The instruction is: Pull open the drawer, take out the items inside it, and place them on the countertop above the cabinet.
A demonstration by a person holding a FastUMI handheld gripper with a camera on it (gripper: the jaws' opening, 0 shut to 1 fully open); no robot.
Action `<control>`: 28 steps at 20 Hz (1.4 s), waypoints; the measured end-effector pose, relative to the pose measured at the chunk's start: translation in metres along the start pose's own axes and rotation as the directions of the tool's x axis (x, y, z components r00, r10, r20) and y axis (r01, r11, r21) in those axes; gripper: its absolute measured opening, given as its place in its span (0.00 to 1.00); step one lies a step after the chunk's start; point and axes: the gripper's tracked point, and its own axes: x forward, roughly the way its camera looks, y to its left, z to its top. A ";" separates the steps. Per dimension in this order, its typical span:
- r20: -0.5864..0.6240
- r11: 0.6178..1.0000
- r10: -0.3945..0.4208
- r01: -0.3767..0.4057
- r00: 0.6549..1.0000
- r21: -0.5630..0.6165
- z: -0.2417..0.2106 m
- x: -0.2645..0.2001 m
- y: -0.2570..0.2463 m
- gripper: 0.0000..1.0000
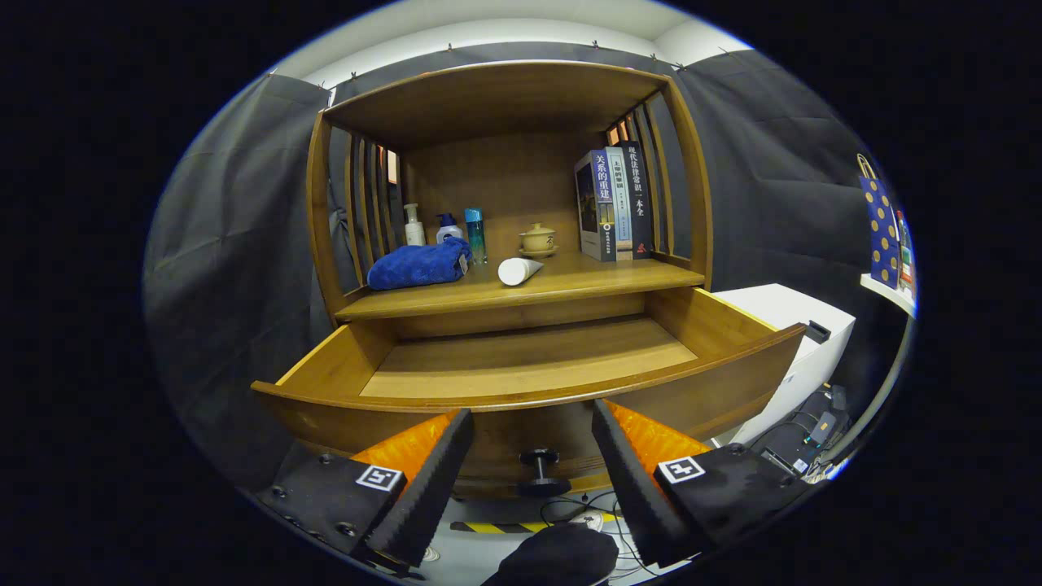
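Wooden drawer front sits just ahead of my gripper [533, 456], whose fingers stand wide apart and hold nothing, the knob [539, 468] between them. My drawer [529, 358] is pulled open and looks bare inside (the front corners are hidden), so the emptying seems done. On the countertop [570, 285] above lie a blue towel [418, 264] and a white tube [518, 270]. Beyond stand books [615, 203] with Chinese titles on their spines.

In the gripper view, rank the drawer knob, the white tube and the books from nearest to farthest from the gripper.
With the gripper open and empty:
1. Drawer knob, between the fingers on the open drawer's front.
2. White tube, lying on the countertop beyond the drawer.
3. Books, upright at the countertop's back right.
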 end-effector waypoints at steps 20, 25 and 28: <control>0.038 0.999 -0.008 0.010 0.999 -0.038 0.056 0.157 0.012 0.99; 0.023 1.000 -0.022 0.022 0.999 -0.003 0.053 0.155 0.005 0.98; 0.003 0.996 -0.069 0.069 0.998 0.058 0.061 0.134 -0.005 0.99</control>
